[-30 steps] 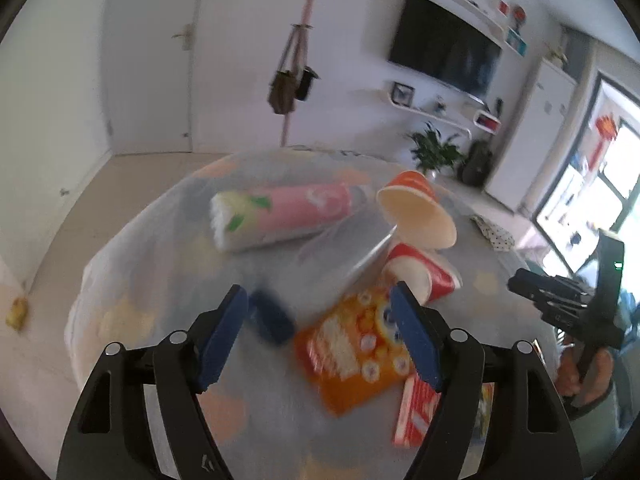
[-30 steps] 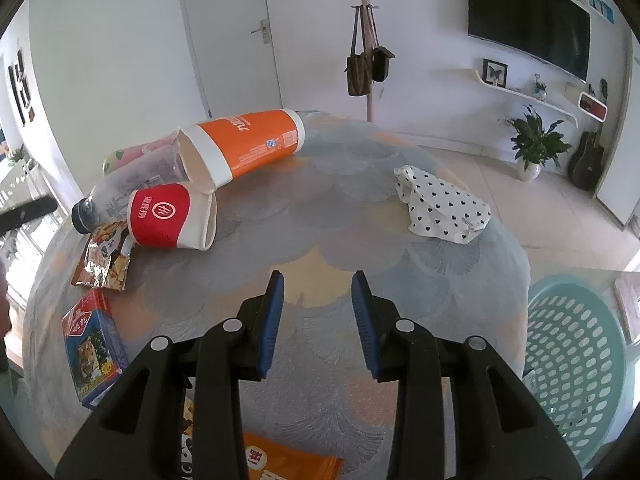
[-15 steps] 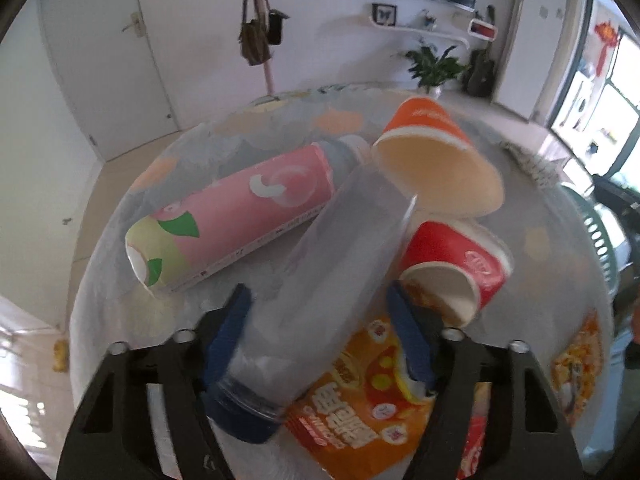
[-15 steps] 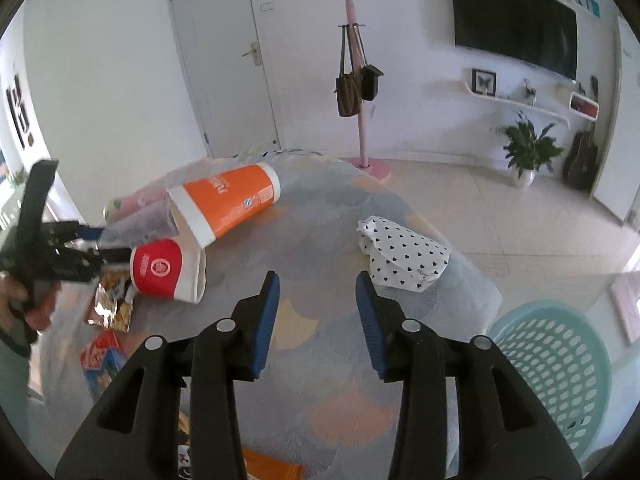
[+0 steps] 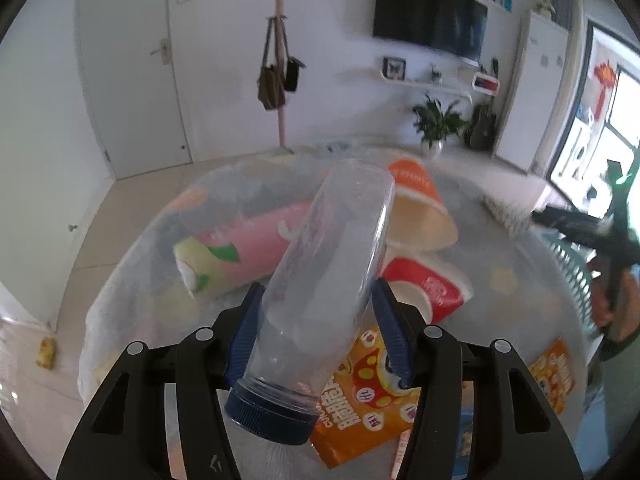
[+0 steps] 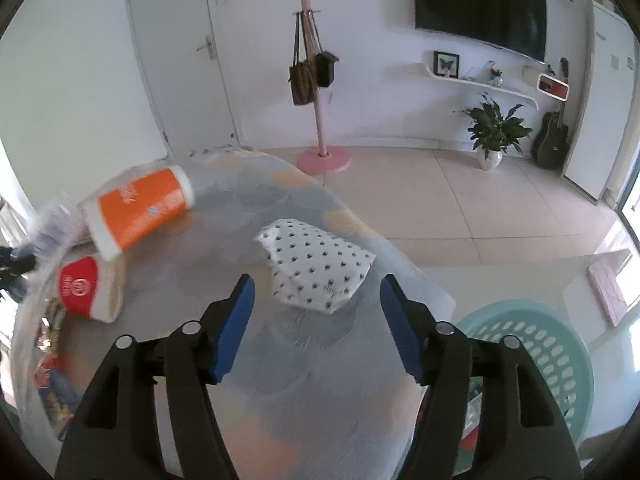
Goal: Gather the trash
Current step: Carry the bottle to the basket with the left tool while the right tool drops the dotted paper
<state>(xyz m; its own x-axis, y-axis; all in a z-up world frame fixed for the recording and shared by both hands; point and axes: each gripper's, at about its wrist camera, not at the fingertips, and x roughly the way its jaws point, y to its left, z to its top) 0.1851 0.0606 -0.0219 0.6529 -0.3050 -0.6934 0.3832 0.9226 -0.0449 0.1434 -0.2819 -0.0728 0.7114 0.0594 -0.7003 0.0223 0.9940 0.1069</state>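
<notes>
Left tongs (image 5: 316,320) pinched the clear bottle (image 5: 320,280), lifted off the surface (image 6: 304,360); right tongs (image 6: 316,320) hung spread and empty before the dotted wrapper (image 6: 316,264). I judged collection barely begun. Teal basket (image 6: 532,364): beside the surface; I saw nothing collected in it. Left lying, largest first: pink tube (image 5: 236,252), orange cup (image 5: 420,208), red cup (image 5: 424,288), orange snack bag (image 5: 368,408), dotted wrapper. Bottle's drop into the basket was still outstanding.
</notes>
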